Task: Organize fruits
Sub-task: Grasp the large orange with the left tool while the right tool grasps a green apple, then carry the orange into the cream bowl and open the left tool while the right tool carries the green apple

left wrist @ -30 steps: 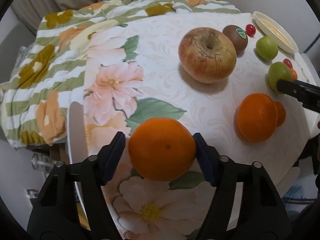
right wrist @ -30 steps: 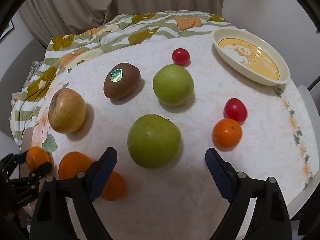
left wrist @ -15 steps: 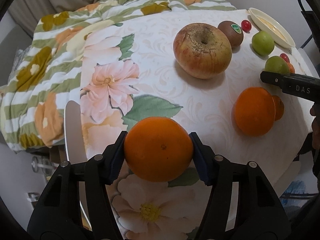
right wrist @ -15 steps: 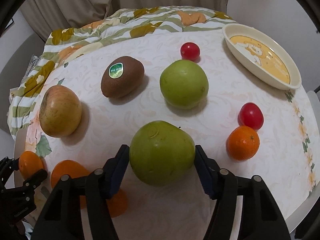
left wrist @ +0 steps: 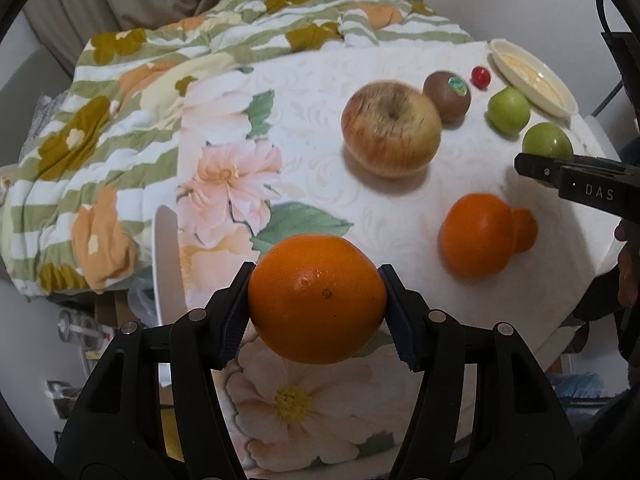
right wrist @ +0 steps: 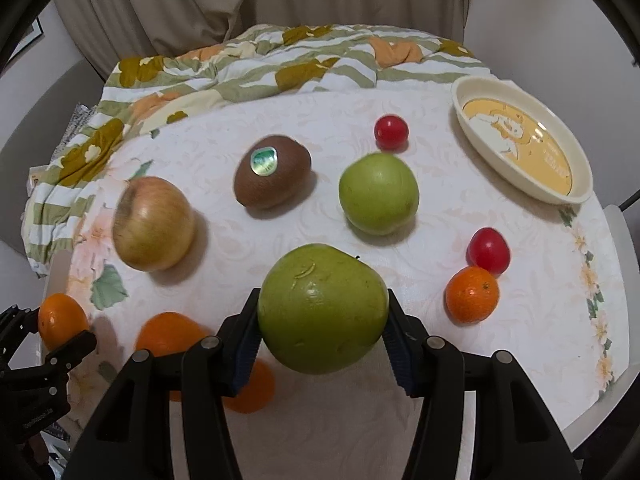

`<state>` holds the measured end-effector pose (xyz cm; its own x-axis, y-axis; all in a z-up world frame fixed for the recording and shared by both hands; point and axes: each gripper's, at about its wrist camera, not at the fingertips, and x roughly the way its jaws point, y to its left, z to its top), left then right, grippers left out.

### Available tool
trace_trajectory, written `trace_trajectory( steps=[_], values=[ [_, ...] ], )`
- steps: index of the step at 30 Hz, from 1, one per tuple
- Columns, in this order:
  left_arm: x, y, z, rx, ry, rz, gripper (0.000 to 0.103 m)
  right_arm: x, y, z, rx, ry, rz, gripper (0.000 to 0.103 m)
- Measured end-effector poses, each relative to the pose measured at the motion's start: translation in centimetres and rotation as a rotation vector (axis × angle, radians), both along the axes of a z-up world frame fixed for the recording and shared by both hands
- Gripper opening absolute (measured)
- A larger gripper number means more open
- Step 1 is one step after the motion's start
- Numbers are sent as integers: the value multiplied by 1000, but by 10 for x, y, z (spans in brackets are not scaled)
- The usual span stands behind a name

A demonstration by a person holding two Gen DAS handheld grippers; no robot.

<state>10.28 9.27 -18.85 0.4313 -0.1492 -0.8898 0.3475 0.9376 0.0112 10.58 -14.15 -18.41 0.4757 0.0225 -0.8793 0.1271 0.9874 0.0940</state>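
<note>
My left gripper (left wrist: 316, 312) is shut on a large orange (left wrist: 316, 298) and holds it above the flowered tablecloth. My right gripper (right wrist: 322, 330) is shut on a green apple (right wrist: 322, 306) and holds it above the table. On the table lie a red-yellow apple (right wrist: 154, 224), a kiwi (right wrist: 272, 178) with a sticker, a second green apple (right wrist: 378, 192), two red cherry tomatoes (right wrist: 391, 132) (right wrist: 488, 250), a small orange (right wrist: 472, 294), and two more oranges (left wrist: 476, 234) side by side.
A cream oval dish (right wrist: 520, 144) stands at the far right of the table. A striped floral blanket (right wrist: 248, 64) lies bunched behind the table. The table's front edge (right wrist: 592, 412) runs close on the right.
Both grippers closed from open onto their fruit: the left on the orange, the right on the green apple. Both fruits now sit lifted off the table.
</note>
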Motion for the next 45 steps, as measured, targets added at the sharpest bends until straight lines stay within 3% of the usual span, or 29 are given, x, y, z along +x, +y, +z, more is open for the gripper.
trace_trajectory(
  steps=[11,21,25,33,45],
  values=[
    [6,-18,68,-47,-122,-7,67,-10,-11,63,4,-102,10,52],
    [27,-91,116,-60,-227,37,67,5,-90,104,5,-178,48,52],
    [39,-134,127,-114,-226,80,67,18,-132,107,13,-179,92,52],
    [71,-233,128,-172,-223,100,67,54,-206,103,24,-162,168,52],
    [134,-352,82,-181,-123,-40,67,95,-281,84,5,-149,147,52]
  ],
)
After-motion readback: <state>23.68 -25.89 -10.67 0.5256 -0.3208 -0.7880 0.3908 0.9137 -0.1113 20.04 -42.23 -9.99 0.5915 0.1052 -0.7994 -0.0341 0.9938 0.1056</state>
